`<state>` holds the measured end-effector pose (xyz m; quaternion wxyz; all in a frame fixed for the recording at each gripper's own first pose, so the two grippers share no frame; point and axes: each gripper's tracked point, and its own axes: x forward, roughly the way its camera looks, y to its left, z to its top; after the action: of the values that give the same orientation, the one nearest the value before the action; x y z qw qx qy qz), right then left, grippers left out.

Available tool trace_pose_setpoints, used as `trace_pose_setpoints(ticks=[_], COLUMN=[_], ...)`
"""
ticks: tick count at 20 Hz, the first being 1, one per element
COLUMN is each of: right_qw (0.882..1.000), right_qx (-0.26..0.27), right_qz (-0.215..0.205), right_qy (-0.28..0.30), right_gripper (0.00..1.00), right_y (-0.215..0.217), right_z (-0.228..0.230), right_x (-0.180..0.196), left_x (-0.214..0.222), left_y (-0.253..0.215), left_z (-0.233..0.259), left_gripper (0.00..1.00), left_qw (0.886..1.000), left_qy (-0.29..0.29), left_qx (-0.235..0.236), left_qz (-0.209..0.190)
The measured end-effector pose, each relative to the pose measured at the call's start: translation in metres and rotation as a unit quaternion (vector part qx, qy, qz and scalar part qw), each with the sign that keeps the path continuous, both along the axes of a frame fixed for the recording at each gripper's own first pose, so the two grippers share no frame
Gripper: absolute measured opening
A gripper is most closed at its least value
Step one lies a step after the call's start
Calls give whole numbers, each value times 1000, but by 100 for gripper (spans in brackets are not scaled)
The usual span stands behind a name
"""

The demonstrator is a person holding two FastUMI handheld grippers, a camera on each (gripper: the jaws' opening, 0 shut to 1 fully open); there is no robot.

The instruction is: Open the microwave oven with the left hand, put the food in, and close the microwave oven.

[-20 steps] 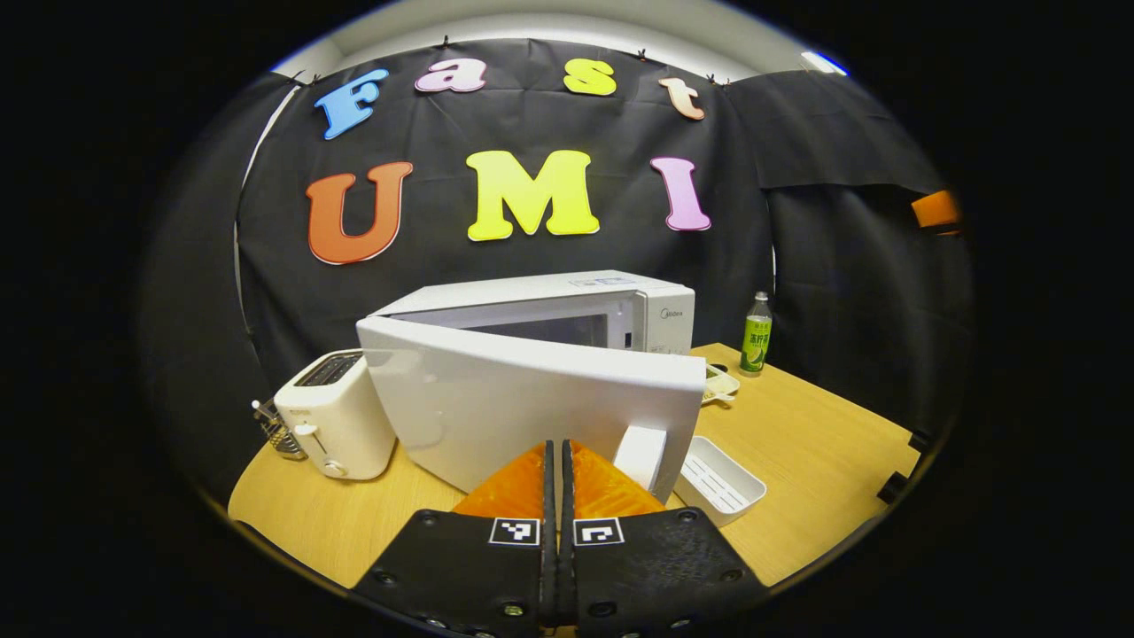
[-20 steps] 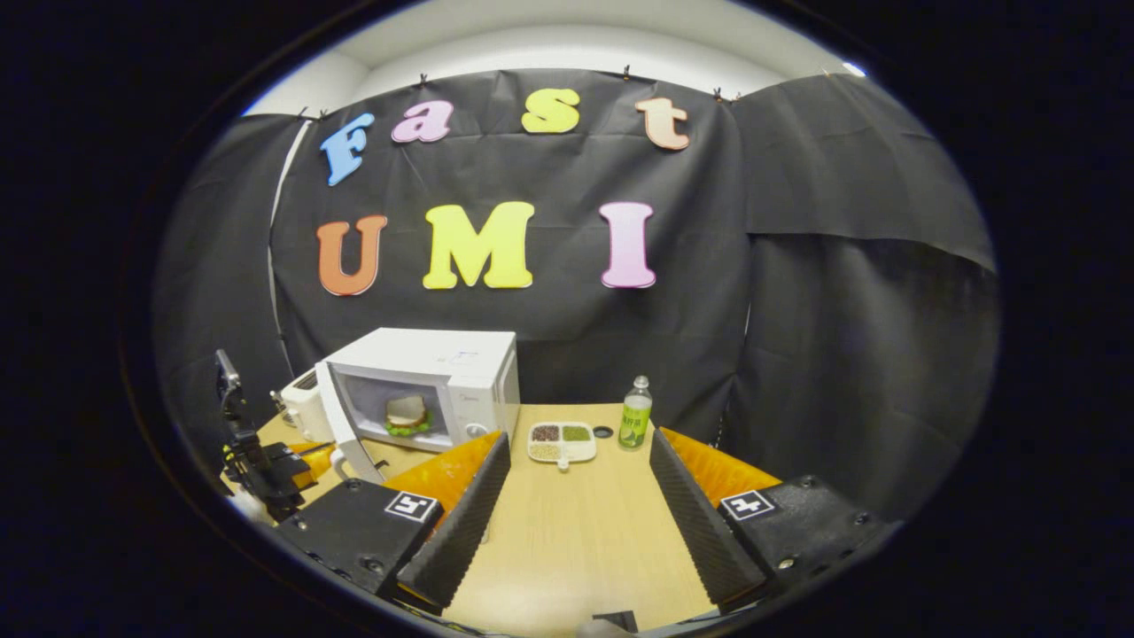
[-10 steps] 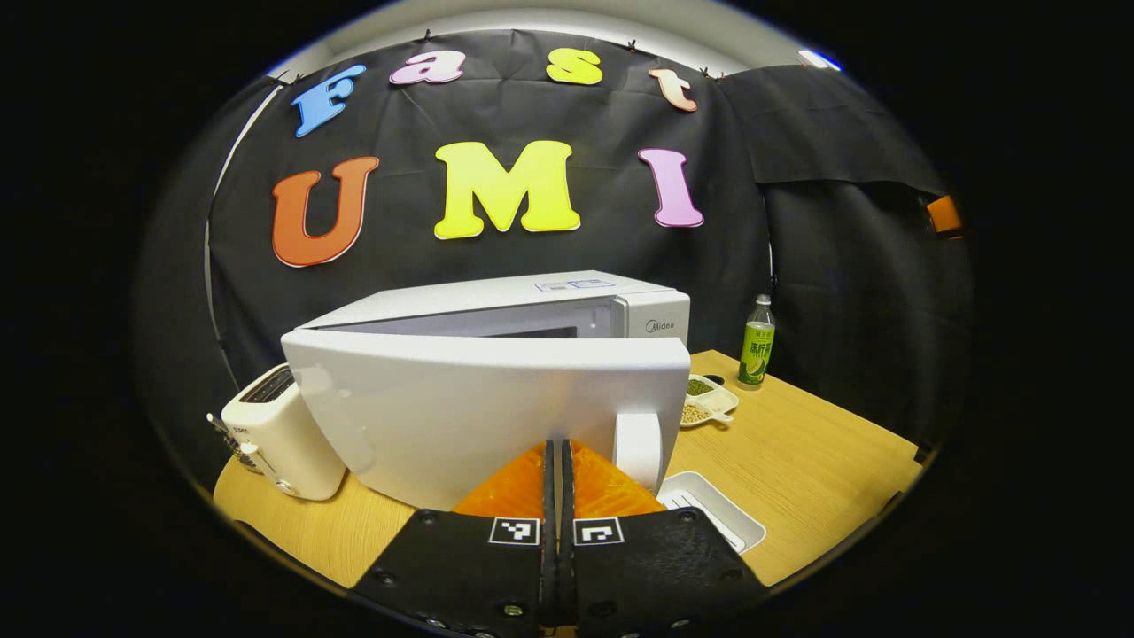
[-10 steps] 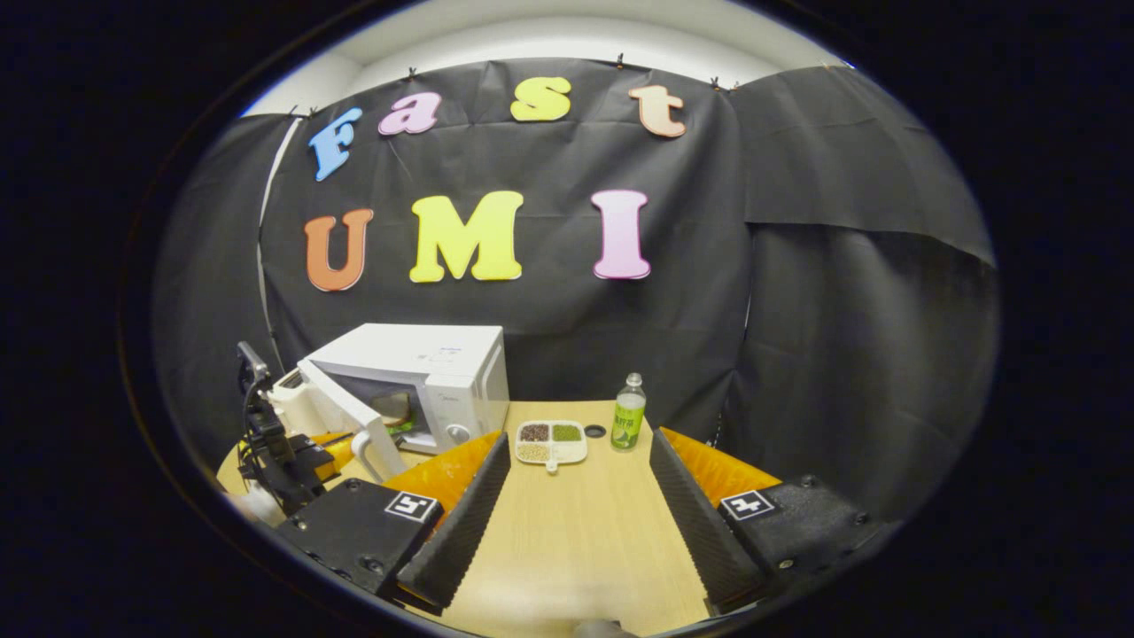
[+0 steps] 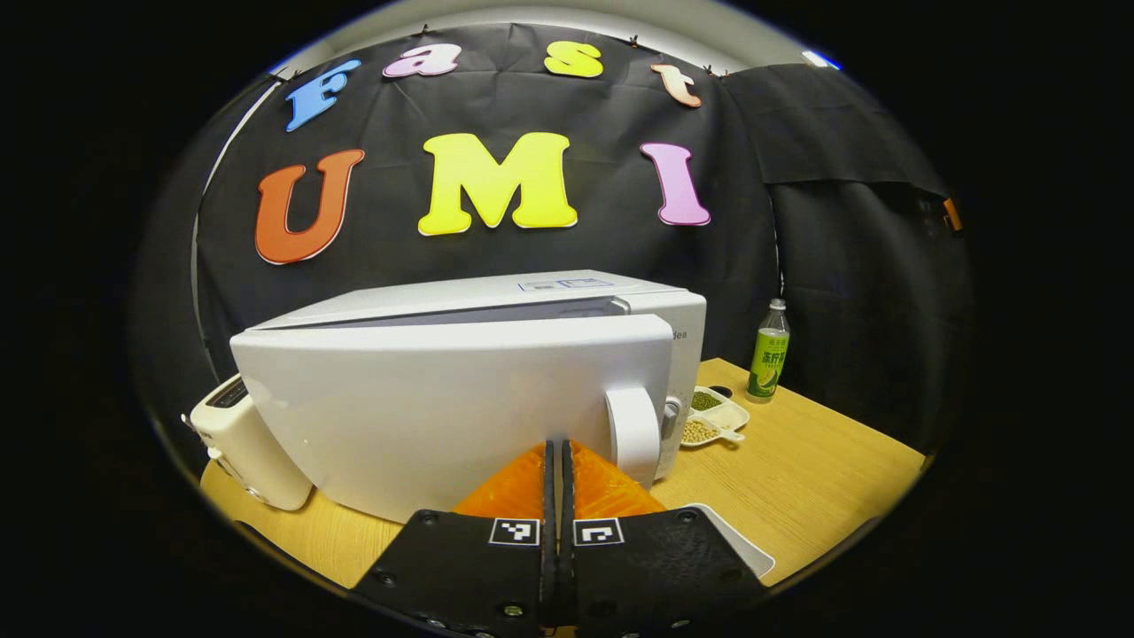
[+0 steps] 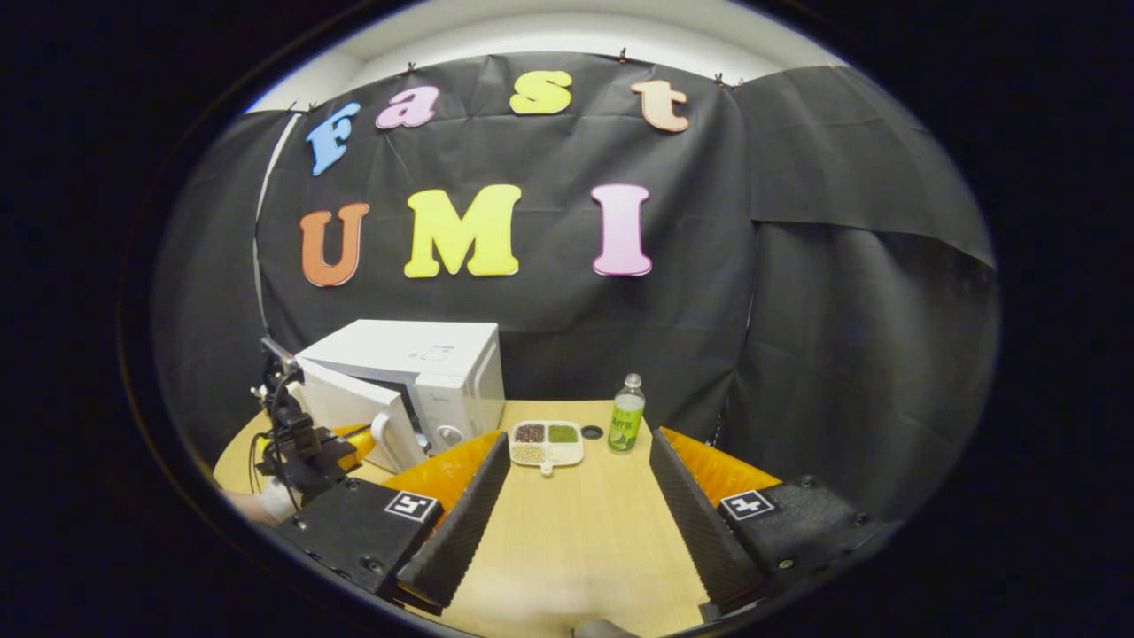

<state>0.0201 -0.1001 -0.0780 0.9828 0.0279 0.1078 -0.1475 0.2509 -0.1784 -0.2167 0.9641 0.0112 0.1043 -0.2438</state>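
Since the earlier frame you swung the door [image 5: 443, 408] nearly closed; it lay straight ahead of your left tool [image 5: 555, 461], pressed together, while your right tool [image 6: 580, 496] stayed spread, well apart

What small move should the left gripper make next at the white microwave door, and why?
Probably keep pushing the white microwave door forward until it latches. The left gripper, fingers together, points at the door face, and a narrow gap shows between door and white microwave oven.
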Motion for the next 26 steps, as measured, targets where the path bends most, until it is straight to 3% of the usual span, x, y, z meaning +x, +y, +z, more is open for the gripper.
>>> trace_pose_setpoints(ticks=[4, 5, 6, 16, 17, 18, 19, 26], right_qw=[1000, 1000, 1000, 1000, 1000, 1000, 1000, 1000], right_qx=[-1, -1, 0, 5, 6, 6, 6, 8], right_qz=[-1, -2, -2, 4, 6, 7, 8, 28], right_qy=[4, 6, 7, 11, 11, 11, 11, 9], right_gripper=[92, 100, 92, 92, 92, 100, 92, 92], right_y=[-7, -8, -9, -12, -11, -10, -9, 3], right_z=[0, 0, -1, -7, -6, -7, -6, -5], right_x=[5, 6, 7, 22, 23, 25, 25, 35], left_x=[16, 20, 23, 34, 34, 34, 33, 43], left_y=[-9, -11, -12, -16, -16, -16, -16, -18], left_z=[1, 2, 2, 3, 2, 3, 2, 3], left_gripper=[0, 0, 0, 0, 9, 0, 0, 0], left_qw=[1000, 1000, 1000, 1000, 1000, 1000, 1000, 999], left_qy=[-3, -6, -8, -8, -8, -8, -9, 8], left_qx=[4, 8, 10, 8, 8, 9, 8, 7], left_qz=[5, 4, 5, 12, 13, 14, 15, 36])
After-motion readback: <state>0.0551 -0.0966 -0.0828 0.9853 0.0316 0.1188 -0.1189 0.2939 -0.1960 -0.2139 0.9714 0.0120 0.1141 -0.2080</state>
